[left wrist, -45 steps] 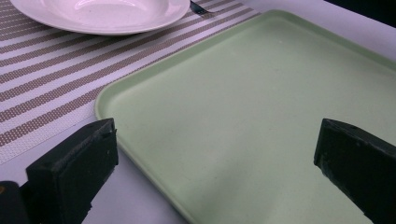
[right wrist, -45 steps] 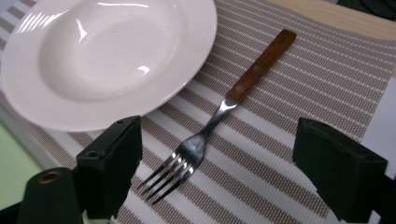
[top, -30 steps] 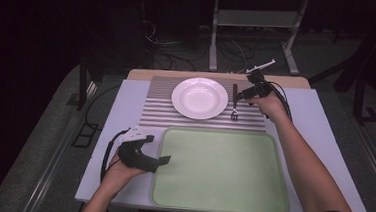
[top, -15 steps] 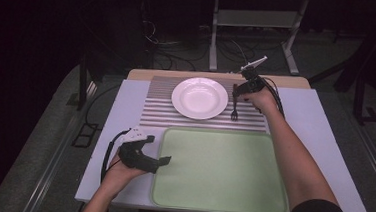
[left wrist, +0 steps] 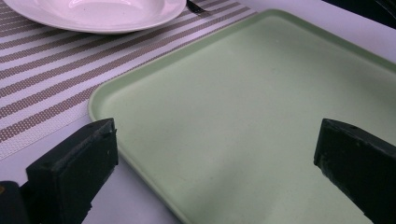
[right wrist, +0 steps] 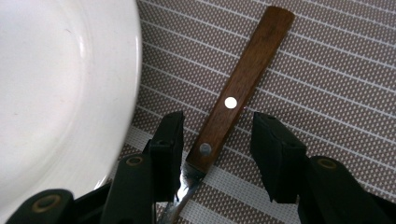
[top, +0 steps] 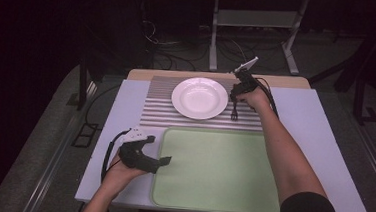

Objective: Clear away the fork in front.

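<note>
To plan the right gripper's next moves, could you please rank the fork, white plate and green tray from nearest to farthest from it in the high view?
1. fork: directly under the right gripper.
2. white plate: just beside it, to its left.
3. green tray: farther, toward the person.

A: Placemat lies along the tabletop's far edge, plate on its middle.

B: Fork lies on the mat just right of the plate, between the right claw's jaws, which have just been closing.

A: Tray sits at the near edge, in front of the mat; left claw over its left rim.
</note>
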